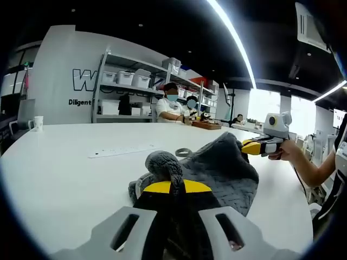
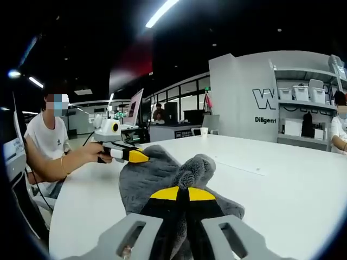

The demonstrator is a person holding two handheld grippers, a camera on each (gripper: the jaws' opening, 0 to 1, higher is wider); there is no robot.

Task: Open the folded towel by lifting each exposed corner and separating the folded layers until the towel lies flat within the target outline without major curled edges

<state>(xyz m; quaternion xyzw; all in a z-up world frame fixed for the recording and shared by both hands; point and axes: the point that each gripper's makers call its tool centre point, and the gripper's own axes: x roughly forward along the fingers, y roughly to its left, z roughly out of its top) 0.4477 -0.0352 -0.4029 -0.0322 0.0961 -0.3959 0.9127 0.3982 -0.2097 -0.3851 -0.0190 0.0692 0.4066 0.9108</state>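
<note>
Pinching opposite towel (image 1: pixel 227 165) edges, both grippers (image 1: pixel 172 187) (image 2: pixel 179 194) lift above the table (image 1: pixel 59 179).

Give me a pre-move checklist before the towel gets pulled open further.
1. Left claw shut on the grey quilted fabric towel: ok.
2. Right claw shut on another part of the towel: ok.
3. Towel lifted off the white round table between the claws: ok.
4. Towel flat, layers separated: not ok, bunched and draped.
5. Target outline on the table: cannot tell.
6. Grey ring beside the towel clear of the pull: cannot tell.
</note>
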